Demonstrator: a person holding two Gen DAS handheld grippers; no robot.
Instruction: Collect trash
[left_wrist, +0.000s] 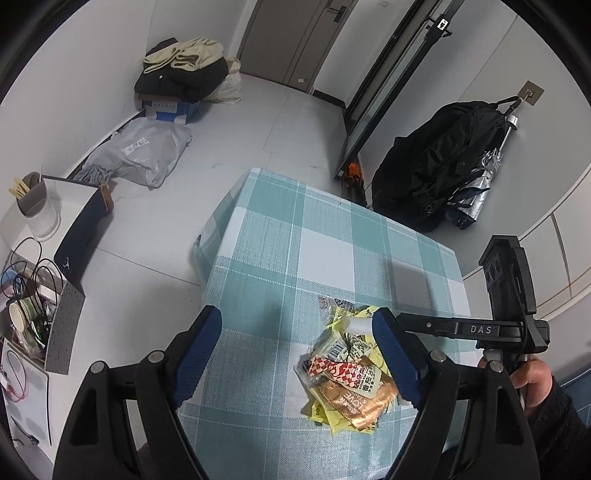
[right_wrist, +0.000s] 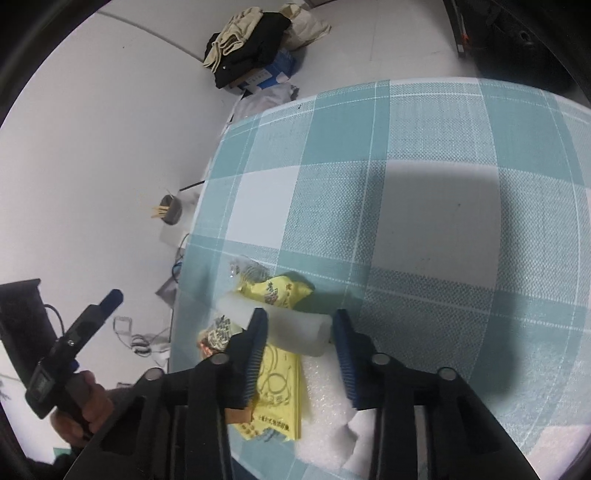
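Observation:
A heap of snack wrappers (left_wrist: 343, 384), yellow, red and copper, lies on the teal checked tablecloth (left_wrist: 295, 240). My left gripper (left_wrist: 299, 350) hangs open above it, the heap close to its right finger. In the right wrist view a white foam roll (right_wrist: 295, 332) lies across yellow wrappers (right_wrist: 277, 387) and a white foam sheet (right_wrist: 325, 398). My right gripper (right_wrist: 300, 315) is narrowed over the roll's end. Its left finger crosses in front of the roll, and a thin gap shows at its right pad.
The table's left edge drops to a low side shelf with a cup of sticks (left_wrist: 35, 206), cables and a paper cup (left_wrist: 22, 314). A black bag (left_wrist: 436, 173) hangs on the right wall. Clothes on a box (left_wrist: 181, 70) and a grey bag (left_wrist: 140, 151) sit on the floor.

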